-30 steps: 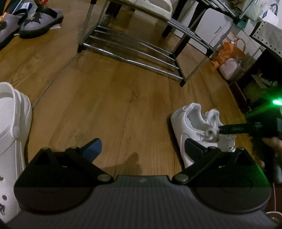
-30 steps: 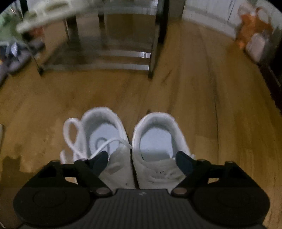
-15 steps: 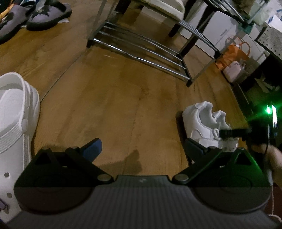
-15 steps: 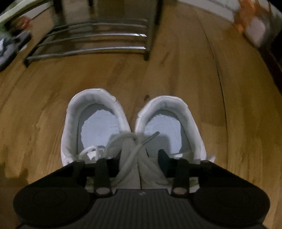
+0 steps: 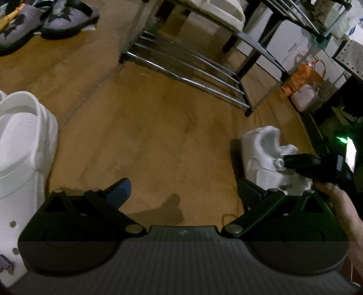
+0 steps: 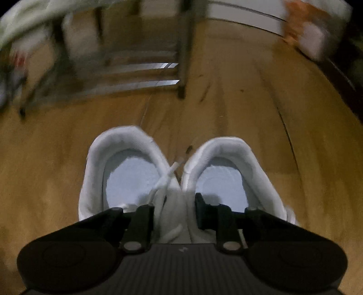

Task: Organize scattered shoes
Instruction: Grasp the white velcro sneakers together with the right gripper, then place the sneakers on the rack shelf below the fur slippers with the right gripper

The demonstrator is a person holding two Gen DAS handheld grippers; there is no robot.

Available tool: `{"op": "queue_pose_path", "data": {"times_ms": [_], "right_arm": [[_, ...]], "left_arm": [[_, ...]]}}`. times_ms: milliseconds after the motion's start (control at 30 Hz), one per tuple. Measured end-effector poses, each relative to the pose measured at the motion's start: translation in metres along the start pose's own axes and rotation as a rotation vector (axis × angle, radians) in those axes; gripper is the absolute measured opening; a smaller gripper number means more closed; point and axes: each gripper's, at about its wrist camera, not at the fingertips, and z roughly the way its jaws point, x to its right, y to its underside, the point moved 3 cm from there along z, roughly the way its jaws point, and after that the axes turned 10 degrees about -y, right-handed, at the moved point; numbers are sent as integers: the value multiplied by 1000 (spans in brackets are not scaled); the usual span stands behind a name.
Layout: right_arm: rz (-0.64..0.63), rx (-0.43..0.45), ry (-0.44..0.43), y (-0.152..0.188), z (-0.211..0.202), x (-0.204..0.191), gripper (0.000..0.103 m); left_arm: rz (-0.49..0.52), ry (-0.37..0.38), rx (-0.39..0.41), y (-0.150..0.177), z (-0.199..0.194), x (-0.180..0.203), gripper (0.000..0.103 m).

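Observation:
A pair of white sneakers [image 6: 177, 181] sits side by side, heels away from me. My right gripper [image 6: 174, 208] is shut on their inner walls and laces, one finger inside each shoe. In the left wrist view the same sneakers [image 5: 265, 154] are at the right with the right gripper [image 5: 301, 161] clamped on them. My left gripper [image 5: 183, 188] is open and empty over bare wooden floor. A white clog [image 5: 20, 145] lies at the left edge. A metal shoe rack [image 5: 192, 61] stands ahead, also blurred in the right wrist view [image 6: 140, 72].
Two grey slippers [image 5: 52, 18] lie on the floor at the far left. An orange bag [image 5: 304, 77] and a white bag [image 5: 306, 99] sit by dark furniture at the right. White shoes [image 5: 217, 9] rest on the rack's upper shelf.
My right gripper closed from open onto the inner walls of both sneakers. The right wrist view is now motion-blurred. The left gripper drifted, staying open.

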Motion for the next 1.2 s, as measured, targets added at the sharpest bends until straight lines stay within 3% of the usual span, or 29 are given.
{"op": "queue_pose_path", "data": {"times_ms": [67,133,300,433,567,667,733,867,967,1067,1200], "right_arm": [[-16,93,-20,1,-20,-3,20],[27,231,-96,-7,-53,-2,20],[58,373,-172,-41,-94,-14,19],[-14,469,-244,-93,-134,-52,19],[-144,470,-274,-153,-168,-102,19],[-174,429,-314,-209,-179,-139,19],[-189,386,-283,-267,-174,-170,19],[-142,341,-183,-333,-153,-206,19],[-157,386,-114,-357,-145,-227,19],[-219,409,-59,-364,-133,-242,19],[-320,416,-72,-368,-123,-258,21]], "left_arm": [[-18,4,4,-1,0,-4,102],[-38,8,4,-1,3,-8,102],[-62,18,-5,1,9,-10,102],[-77,20,-5,-1,8,-11,102],[-44,56,46,-22,-1,6,102],[26,125,148,-63,-13,42,102],[53,174,215,-96,-21,67,102],[61,217,324,-162,-26,107,103],[85,222,389,-200,-20,129,103],[114,232,443,-218,-10,143,103],[71,359,463,-229,9,153,103]]}}
